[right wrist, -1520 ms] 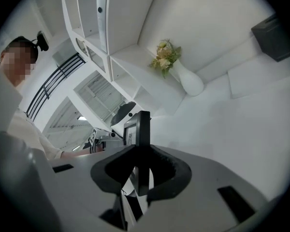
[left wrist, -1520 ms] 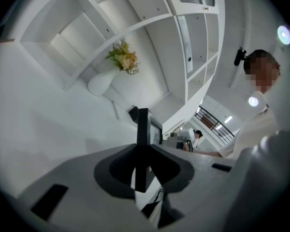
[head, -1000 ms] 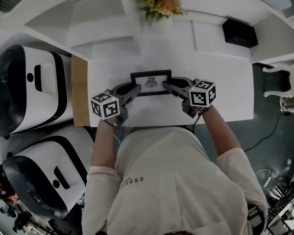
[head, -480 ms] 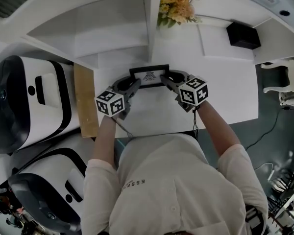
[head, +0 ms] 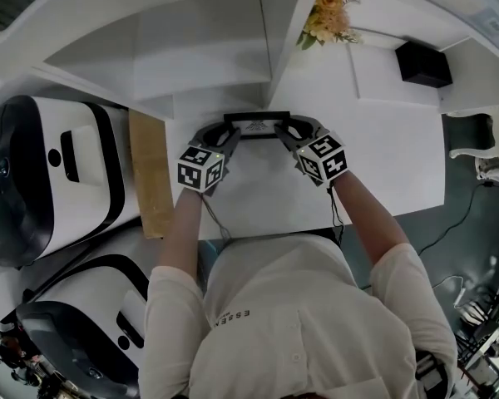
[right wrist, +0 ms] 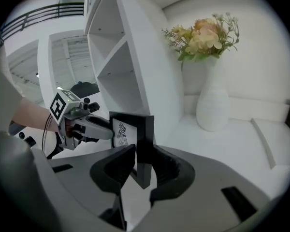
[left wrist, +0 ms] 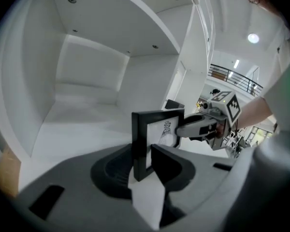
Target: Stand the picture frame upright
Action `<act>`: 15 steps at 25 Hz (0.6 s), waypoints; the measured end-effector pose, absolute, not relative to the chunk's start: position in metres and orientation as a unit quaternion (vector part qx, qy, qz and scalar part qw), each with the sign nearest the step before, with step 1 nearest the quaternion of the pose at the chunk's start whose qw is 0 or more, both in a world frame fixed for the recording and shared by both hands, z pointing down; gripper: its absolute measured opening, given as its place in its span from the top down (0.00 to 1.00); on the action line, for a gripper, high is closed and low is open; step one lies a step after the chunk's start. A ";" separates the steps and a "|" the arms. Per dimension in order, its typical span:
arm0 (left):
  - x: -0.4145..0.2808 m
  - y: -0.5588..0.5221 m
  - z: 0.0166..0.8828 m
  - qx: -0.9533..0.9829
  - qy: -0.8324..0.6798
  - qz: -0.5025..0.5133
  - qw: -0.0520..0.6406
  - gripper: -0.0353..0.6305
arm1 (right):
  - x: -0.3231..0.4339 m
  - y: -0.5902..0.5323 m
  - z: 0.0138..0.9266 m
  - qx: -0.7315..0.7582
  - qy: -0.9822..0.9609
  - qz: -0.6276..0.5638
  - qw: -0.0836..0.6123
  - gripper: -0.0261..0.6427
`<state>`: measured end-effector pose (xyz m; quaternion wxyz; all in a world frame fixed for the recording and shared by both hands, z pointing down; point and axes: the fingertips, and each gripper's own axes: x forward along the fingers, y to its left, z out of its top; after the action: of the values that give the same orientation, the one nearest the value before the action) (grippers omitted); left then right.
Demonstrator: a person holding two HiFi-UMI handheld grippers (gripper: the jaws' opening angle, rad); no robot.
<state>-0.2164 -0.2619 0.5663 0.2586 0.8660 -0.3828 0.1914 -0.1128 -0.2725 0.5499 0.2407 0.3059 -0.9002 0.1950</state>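
A black picture frame (head: pixel 256 125) with a small drawing stands on edge on the white desk (head: pixel 382 165), close to the foot of the shelf unit. My left gripper (head: pixel 230 133) holds its left side and my right gripper (head: pixel 283 131) its right side. In the left gripper view the frame (left wrist: pixel 152 139) is upright, its side bar pinched in my left gripper (left wrist: pixel 145 163), whose jaws have just been opening slightly. In the right gripper view the frame's (right wrist: pixel 135 134) other side bar sits pressed between the jaws of my right gripper (right wrist: pixel 144 166).
A white shelf unit (head: pixel 200 56) rises just behind the frame. A white vase of flowers (head: pixel 328 23) and a black box (head: pixel 422 63) stand at the back right. A wooden board (head: pixel 150 173) and two large white machines (head: pixel 41 173) lie left of the desk.
Both grippers carried the frame away from the person toward the shelf. It tipped from leaning back, face up, to nearly upright, so only its top edge shows from above.
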 end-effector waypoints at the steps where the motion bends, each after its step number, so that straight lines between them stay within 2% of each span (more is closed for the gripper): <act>1: -0.218 -0.264 0.568 0.865 -0.384 0.195 0.258 0.80 | -0.114 -0.274 0.552 0.307 -0.900 0.195 0.242 0.81; 11: -0.227 -0.285 0.569 0.857 -0.405 0.229 0.223 0.80 | -0.125 -0.300 0.564 0.330 -0.891 0.170 0.261 0.78; 15: -0.231 -0.293 0.569 0.853 -0.411 0.227 0.228 0.80 | -0.129 -0.309 0.563 0.341 -0.888 0.165 0.261 0.77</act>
<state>-0.2315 -0.2928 0.5688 0.2283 0.8530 -0.4107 0.2269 -0.1289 -0.3086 0.5635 0.2608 0.3414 -0.8878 0.1650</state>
